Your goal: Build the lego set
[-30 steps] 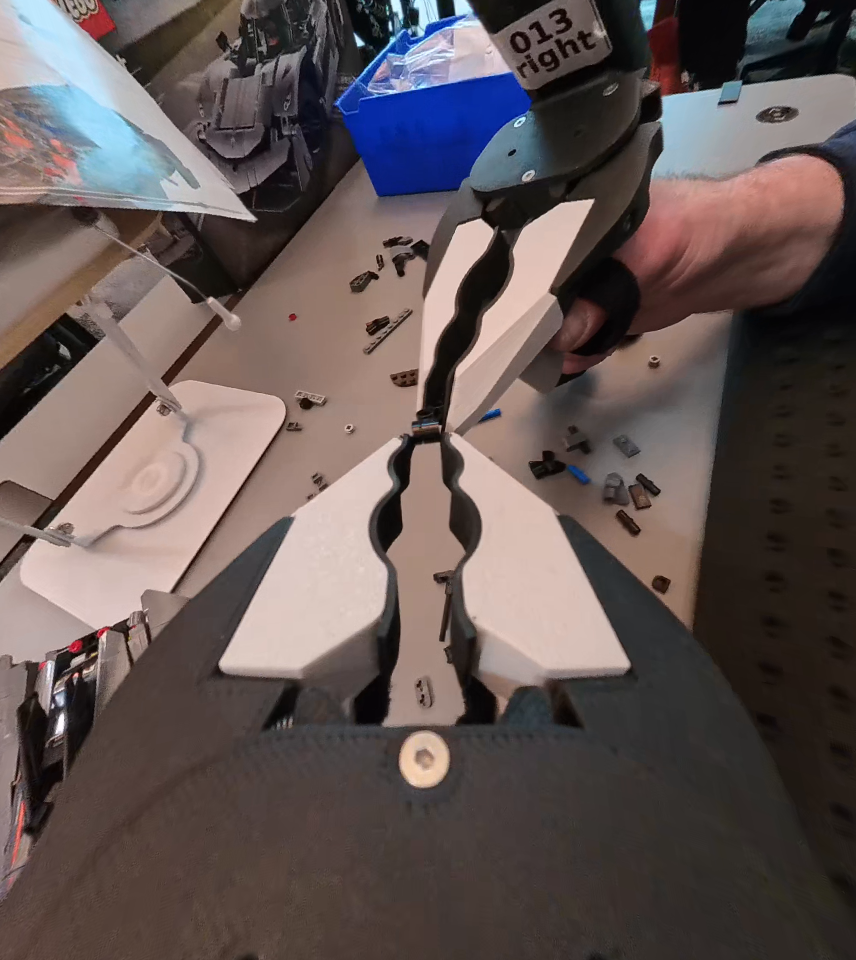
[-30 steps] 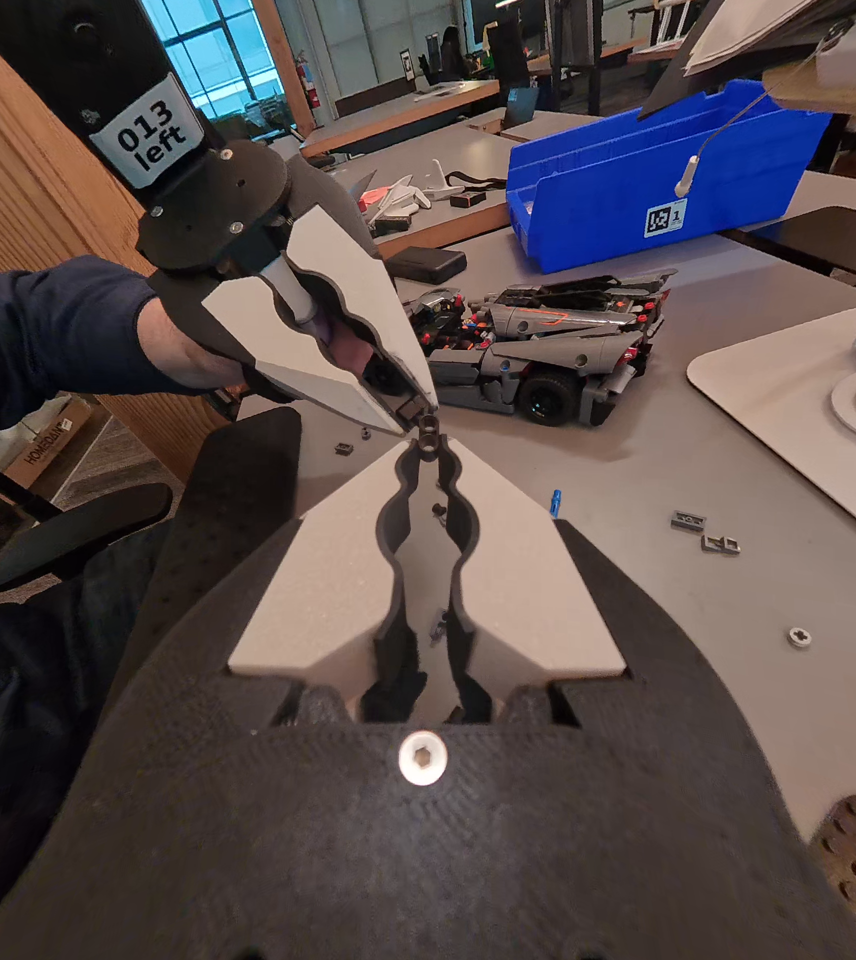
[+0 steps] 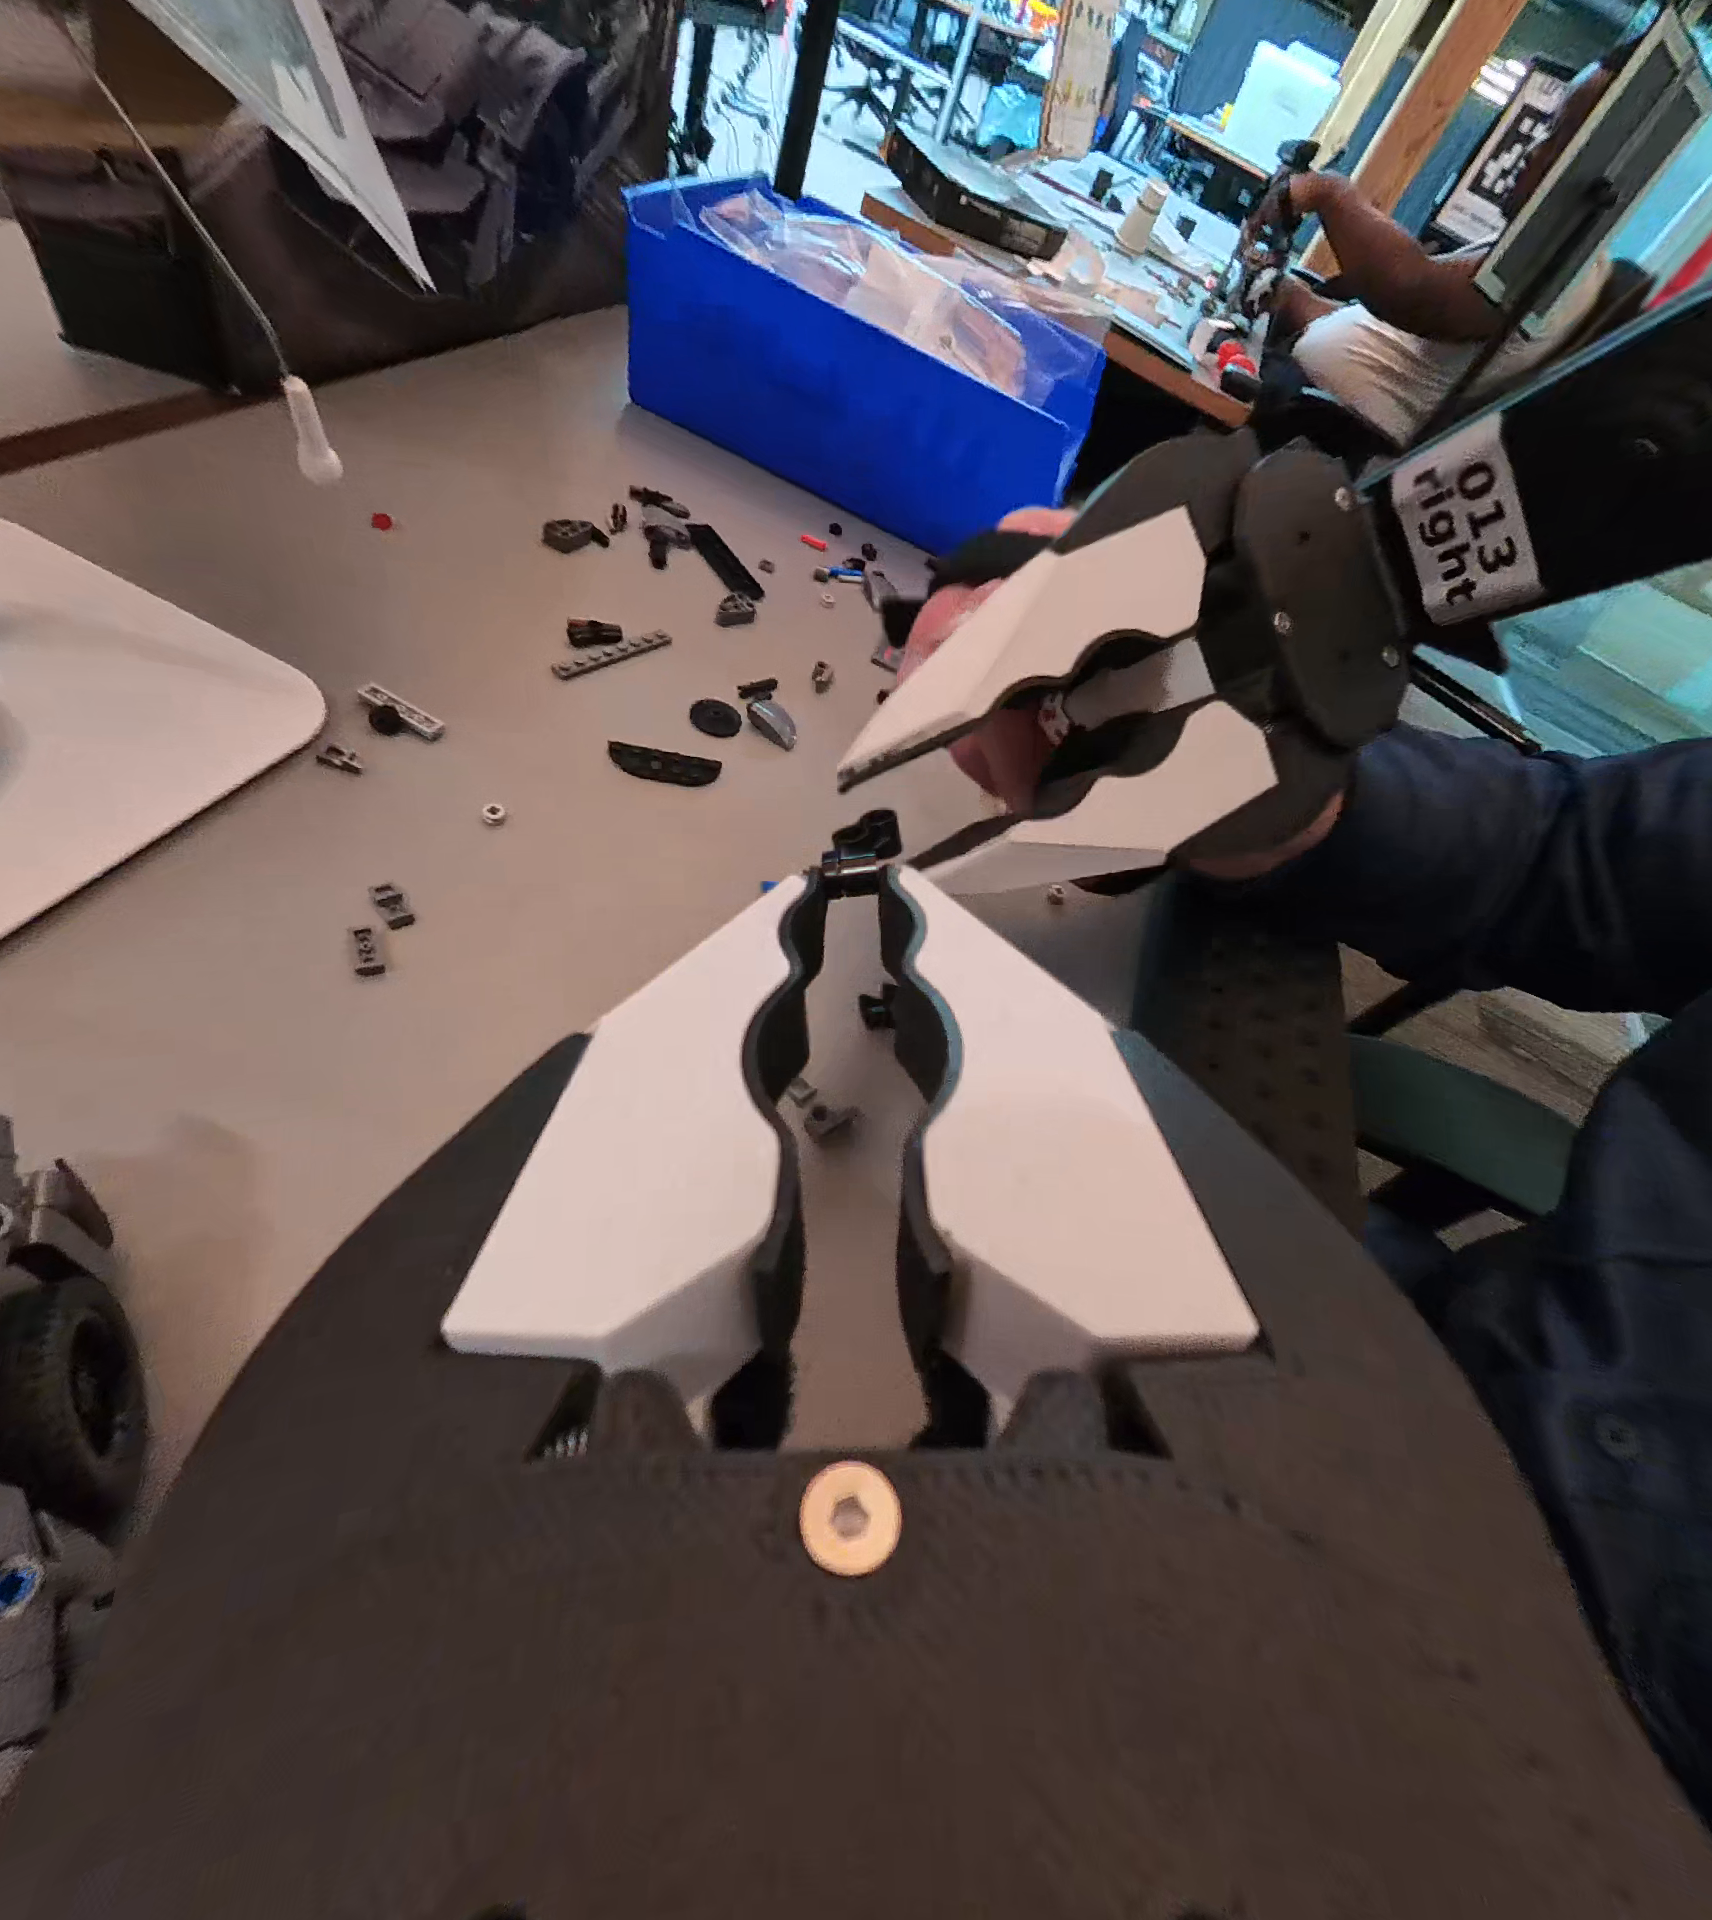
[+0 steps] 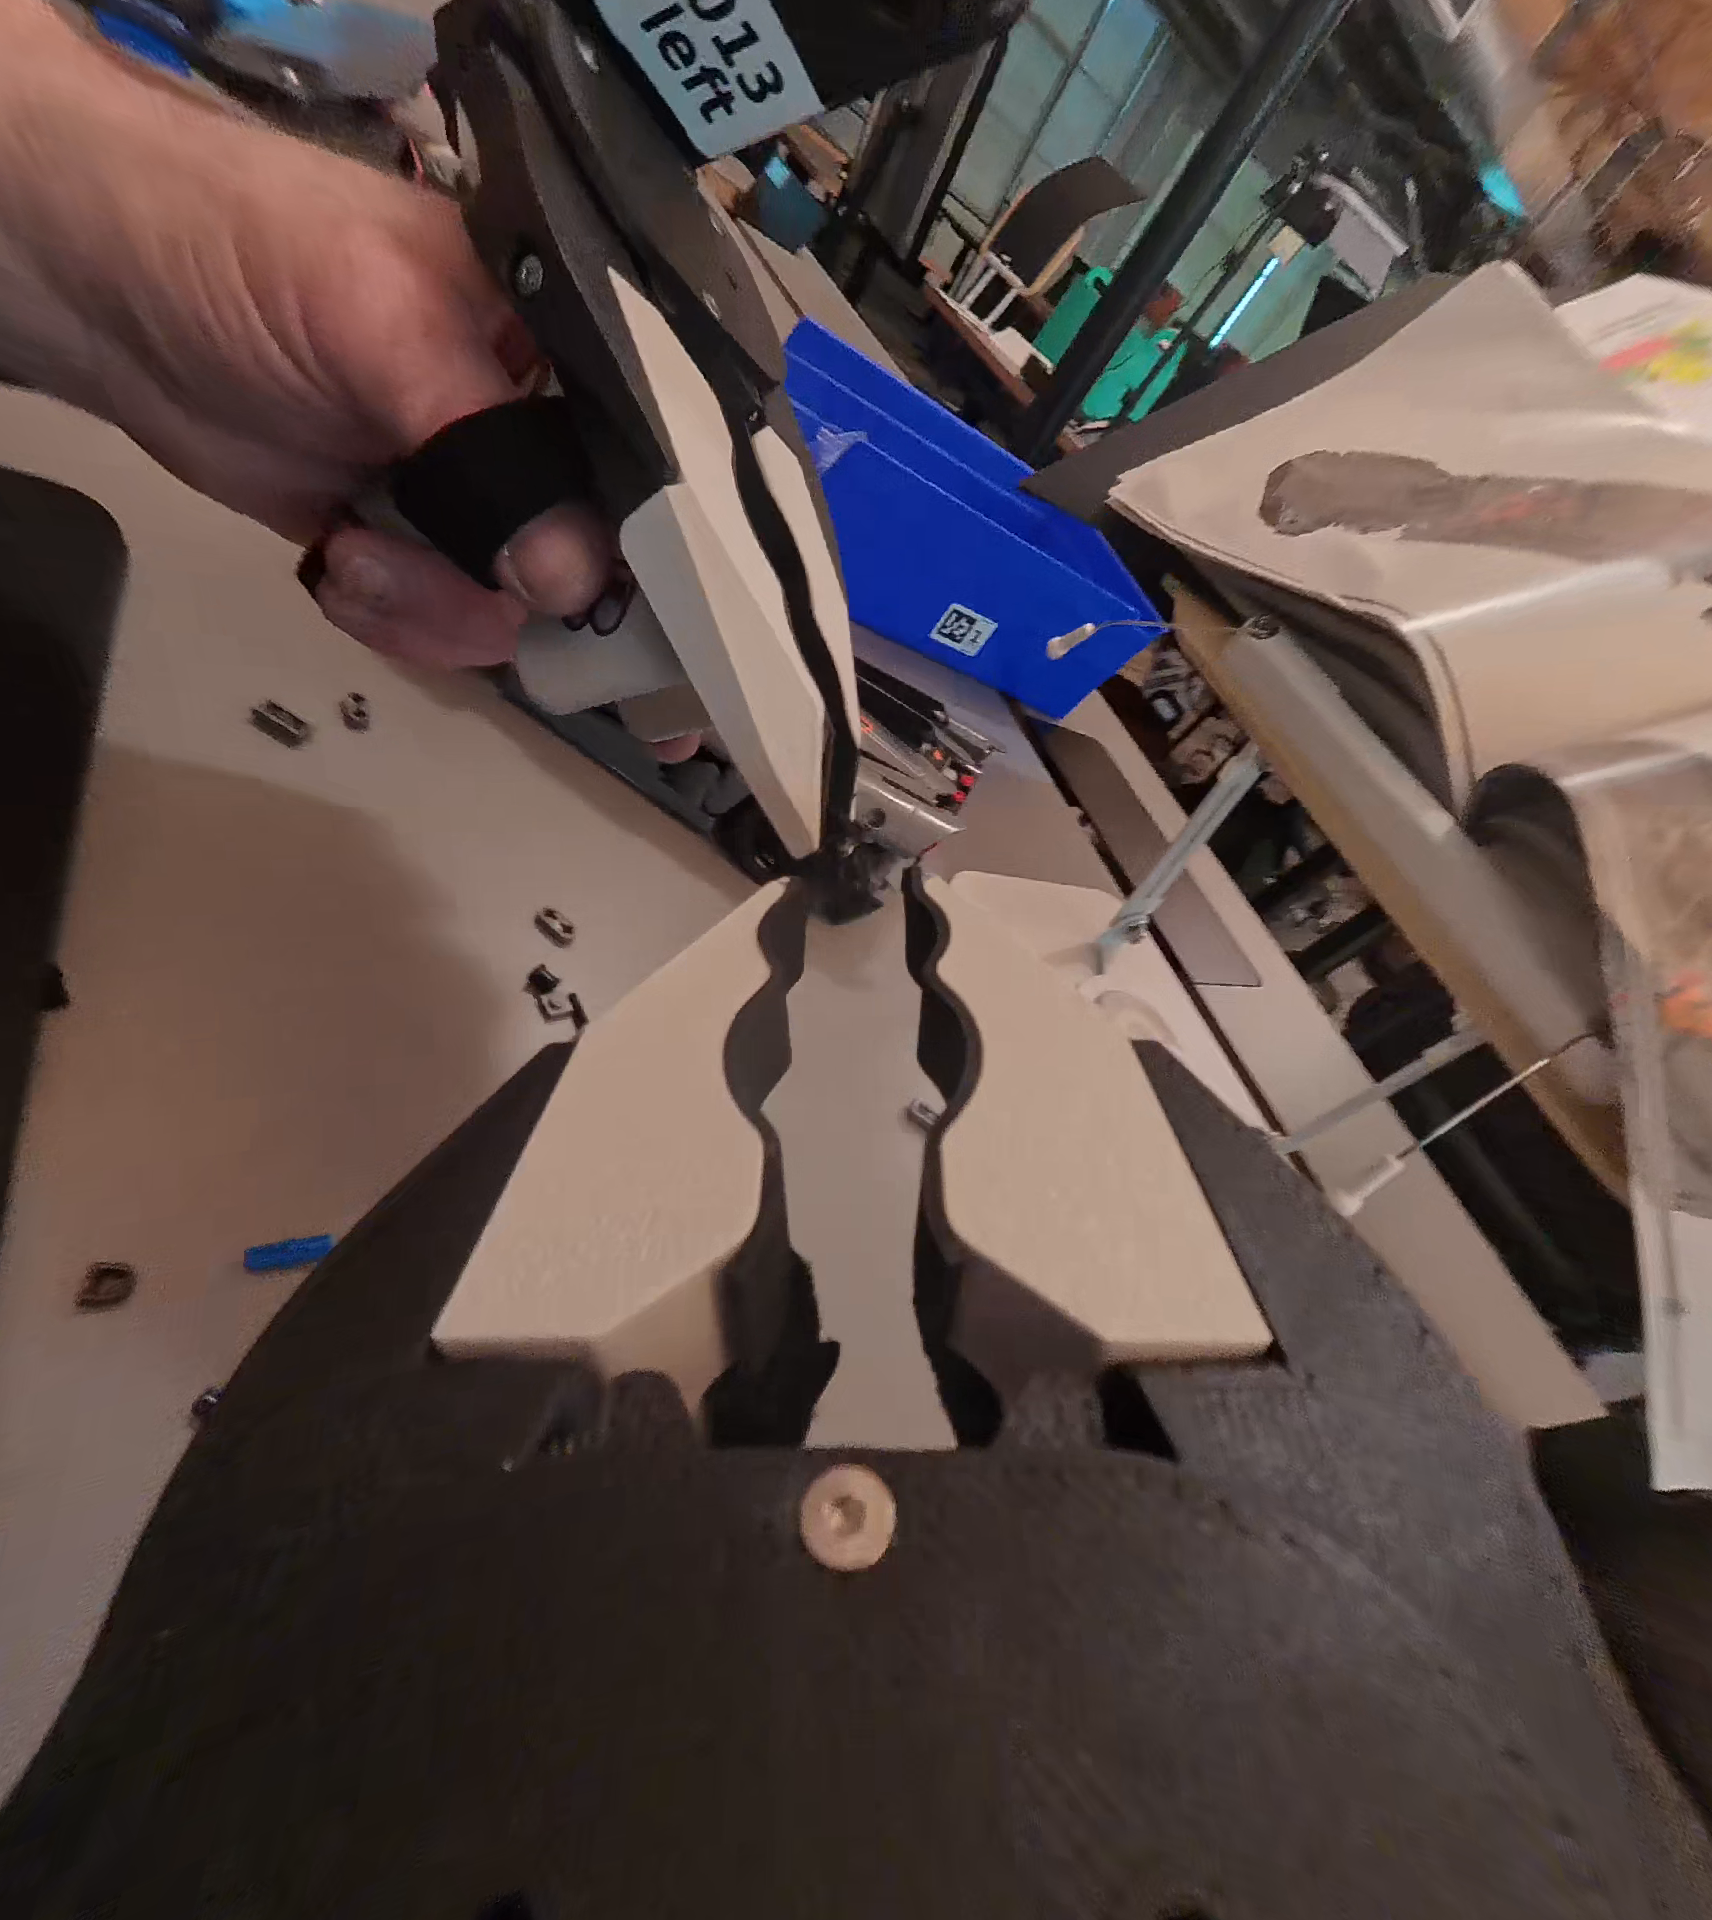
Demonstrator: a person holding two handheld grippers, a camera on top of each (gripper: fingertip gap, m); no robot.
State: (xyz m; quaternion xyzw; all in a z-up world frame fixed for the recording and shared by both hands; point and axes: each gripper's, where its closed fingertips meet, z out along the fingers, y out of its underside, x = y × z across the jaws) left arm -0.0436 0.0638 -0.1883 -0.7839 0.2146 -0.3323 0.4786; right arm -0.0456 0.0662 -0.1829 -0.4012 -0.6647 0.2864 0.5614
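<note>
Blue open-topped plastic bin (image 3: 831, 405): stands at the far edge of the grey table (image 3: 208, 1039); holds crumpled clear plastic bags (image 3: 873, 260). In the right wrist view the same bin (image 4: 945, 540) shows only its outer wall with a small square printed tag; its contents are hidden there.

Left gripper (image 3: 854, 873): white fingers drawn close together, tips pinching a small black lego connector piece (image 3: 864, 847) that juts up beyond them, held above the table.

Right gripper (image 4: 857, 894): fingers parted a moderate way. In the left wrist view it (image 3: 883, 821) comes in from the right with tips spread either side of the black piece, not visibly pressing it.

Loose small lego parts (image 3: 665, 623), grey and black with a few red and blue: scattered over the table before the bin.

Left wrist view only: grey lego car with black tyre (image 3: 10, 1403) at the lower left; white stand base (image 3: 104, 727).

Right wrist view only: open instruction booklet (image 4: 1558, 582) propped on a stand at the right; blue lego pin (image 4: 286, 1252) on the table; the hand (image 4: 239, 343) holding the left gripper.
</note>
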